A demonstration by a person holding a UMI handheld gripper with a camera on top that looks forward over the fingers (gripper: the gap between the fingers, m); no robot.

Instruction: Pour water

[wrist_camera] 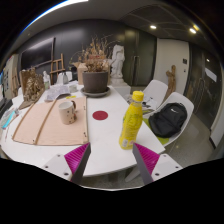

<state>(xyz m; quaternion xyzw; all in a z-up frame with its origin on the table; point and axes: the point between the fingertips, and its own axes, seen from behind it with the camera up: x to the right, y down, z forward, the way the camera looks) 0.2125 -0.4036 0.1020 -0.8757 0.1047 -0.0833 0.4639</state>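
Observation:
A yellow bottle (pixel 131 121) with a yellow cap stands upright on the white table (pixel 102 140), just ahead of my right finger. A pale mug (pixel 67 111) with a handle stands on a tan mat (pixel 45 122) further left and beyond the fingers. My gripper (pixel 111 158) is open and empty, with its pink pads (pixel 77 156) wide apart over the table's near edge. Nothing is between the fingers.
A red round coaster (pixel 100 115) lies mid-table beyond the fingers. A potted plant (pixel 96 78) with dry branches stands at the far end. A black bag (pixel 167 120) rests on a white chair (pixel 181 104) to the right. Small items clutter the far left.

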